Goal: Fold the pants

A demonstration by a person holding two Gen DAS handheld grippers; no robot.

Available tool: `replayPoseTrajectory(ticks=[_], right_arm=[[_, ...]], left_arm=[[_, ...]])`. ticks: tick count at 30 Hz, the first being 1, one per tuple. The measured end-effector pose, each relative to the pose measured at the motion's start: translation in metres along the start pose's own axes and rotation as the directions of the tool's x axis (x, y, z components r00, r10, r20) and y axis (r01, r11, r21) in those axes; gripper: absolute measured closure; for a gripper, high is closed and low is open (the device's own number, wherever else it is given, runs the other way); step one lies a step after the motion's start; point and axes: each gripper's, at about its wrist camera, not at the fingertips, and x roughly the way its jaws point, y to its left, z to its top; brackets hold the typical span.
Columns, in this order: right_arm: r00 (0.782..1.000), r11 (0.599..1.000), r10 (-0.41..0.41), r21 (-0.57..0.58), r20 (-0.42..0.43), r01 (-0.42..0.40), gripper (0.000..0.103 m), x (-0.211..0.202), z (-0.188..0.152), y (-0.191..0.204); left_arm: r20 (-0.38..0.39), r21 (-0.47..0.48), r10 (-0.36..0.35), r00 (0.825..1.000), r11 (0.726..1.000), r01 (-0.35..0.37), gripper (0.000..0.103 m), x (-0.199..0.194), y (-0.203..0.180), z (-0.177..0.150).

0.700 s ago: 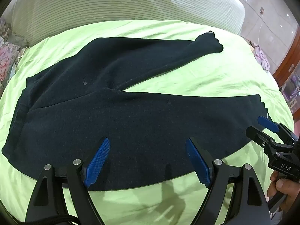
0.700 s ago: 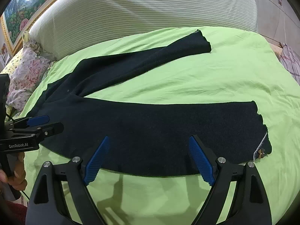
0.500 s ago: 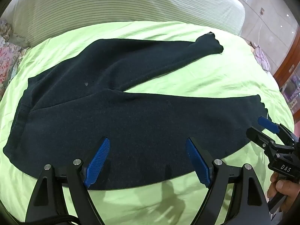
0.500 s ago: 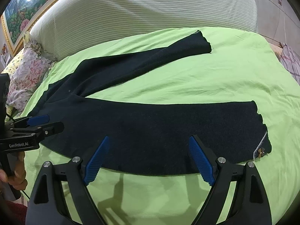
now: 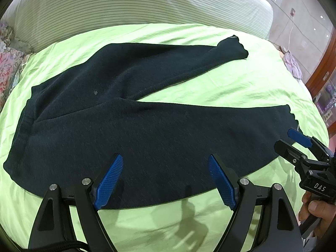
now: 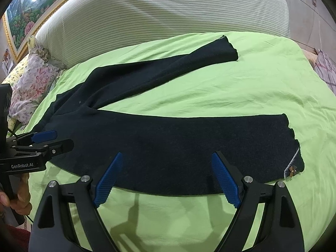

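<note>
Dark navy pants [image 5: 147, 130] lie flat on a lime-green bed sheet [image 5: 241, 84], waistband at the left, both legs spread apart toward the right. They also show in the right wrist view [image 6: 178, 147]. My left gripper [image 5: 166, 178] is open and empty, hovering over the near edge of the lower leg near the seat. My right gripper [image 6: 166, 178] is open and empty over the near edge of the lower leg, short of its cuff [image 6: 294, 163]. Each gripper shows in the other's view, the right one [image 5: 294, 145] and the left one [image 6: 54, 140].
A striped cream headboard [image 6: 168, 14] rises behind the bed. Floral pillows [image 6: 31, 84] lie at the left. A framed painting [image 6: 31, 10] hangs at upper left. A wooden cabinet [image 5: 323, 73] stands at the far right. The sheet's near strip [image 6: 168, 220] lies below the pants.
The left wrist view has shifted slightly, so the pants sit a little further right and lower in it. The right gripper has barely moved. Both stay open.
</note>
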Motion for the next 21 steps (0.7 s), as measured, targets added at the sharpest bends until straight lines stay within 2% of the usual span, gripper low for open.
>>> replayPoseTrajectory(ticks=[10, 21], right_arm=[[1.000, 1.000, 0.000, 0.000, 0.002, 0.000, 0.017, 0.0010, 0.0009, 0.0034], [1.000, 1.000, -0.001, 0.013, 0.001, 0.001, 0.017, 0.0041, 0.0058, 0.0026]], left_arm=[[0.012, 0.007, 0.013, 1.000, 1.000, -0.013, 0.019, 0.0001, -0.0001, -0.0006], [-0.016, 0.009, 0.004, 1.000, 1.000, -0.004, 0.019, 0.0072, -0.0003, 0.0040]])
